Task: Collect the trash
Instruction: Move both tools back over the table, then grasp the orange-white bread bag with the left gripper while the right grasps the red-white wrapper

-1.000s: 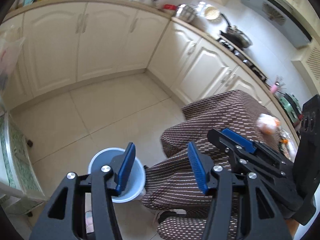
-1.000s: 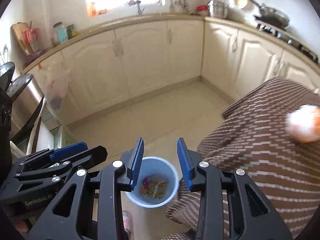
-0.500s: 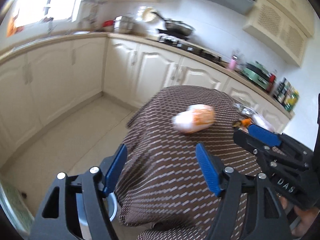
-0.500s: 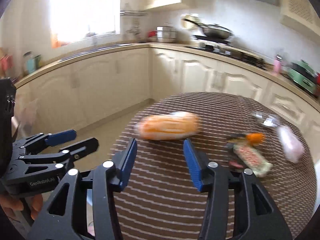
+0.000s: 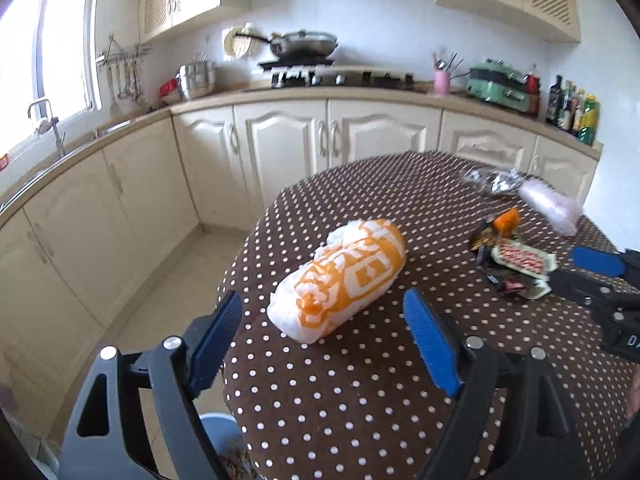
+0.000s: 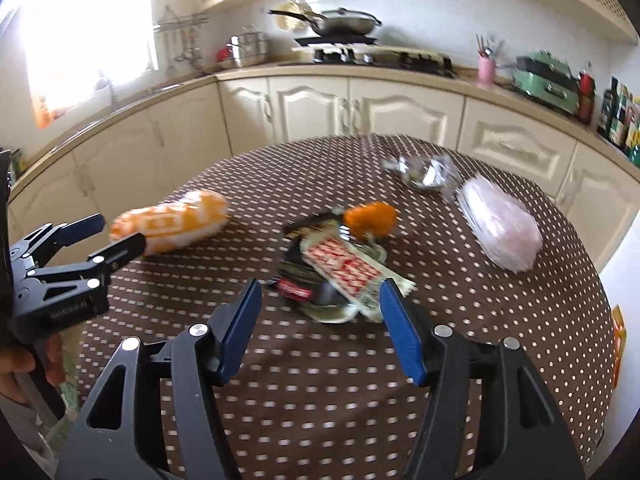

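Two grippers, left (image 5: 322,326) and right (image 6: 320,326), jaws just widened and empty; hazard: the orange-and-white bag (image 5: 340,278) could slide off the table's (image 5: 360,400) near edge if nudged

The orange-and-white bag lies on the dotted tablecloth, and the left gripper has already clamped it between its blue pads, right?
Not clamped. In the left wrist view the left gripper is open, its jaws just widened, and the orange-and-white bag lies untouched ahead of the pads. It does lie on the dotted tablecloth.
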Demonstrator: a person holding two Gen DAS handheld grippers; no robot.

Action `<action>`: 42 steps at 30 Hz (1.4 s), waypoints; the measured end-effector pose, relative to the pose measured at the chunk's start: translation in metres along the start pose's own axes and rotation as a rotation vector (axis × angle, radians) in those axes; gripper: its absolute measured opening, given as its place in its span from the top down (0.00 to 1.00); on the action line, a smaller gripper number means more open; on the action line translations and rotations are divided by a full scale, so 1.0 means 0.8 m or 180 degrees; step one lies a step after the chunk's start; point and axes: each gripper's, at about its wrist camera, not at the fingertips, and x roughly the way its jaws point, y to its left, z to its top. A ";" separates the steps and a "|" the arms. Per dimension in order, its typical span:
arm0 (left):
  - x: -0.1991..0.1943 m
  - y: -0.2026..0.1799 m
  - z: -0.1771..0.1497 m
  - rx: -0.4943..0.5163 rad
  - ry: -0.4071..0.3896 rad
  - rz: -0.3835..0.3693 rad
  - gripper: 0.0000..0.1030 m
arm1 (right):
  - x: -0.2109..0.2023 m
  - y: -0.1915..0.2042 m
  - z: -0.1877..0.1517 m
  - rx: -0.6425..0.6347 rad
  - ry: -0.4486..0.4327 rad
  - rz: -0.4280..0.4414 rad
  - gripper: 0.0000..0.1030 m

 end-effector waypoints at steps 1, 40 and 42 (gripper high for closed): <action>0.003 0.002 0.000 -0.0038 0.0029 -0.0008 0.23 | 0.002 -0.004 -0.001 -0.0001 0.0019 -0.0017 0.40; -0.100 0.023 -0.062 -0.0737 -0.0148 -0.0652 0.88 | -0.032 0.040 -0.013 -0.0301 0.0101 0.0369 0.92; -0.108 0.039 -0.069 -0.0828 -0.0169 -0.0615 0.88 | -0.039 0.062 -0.011 -0.0342 0.0035 0.0476 0.92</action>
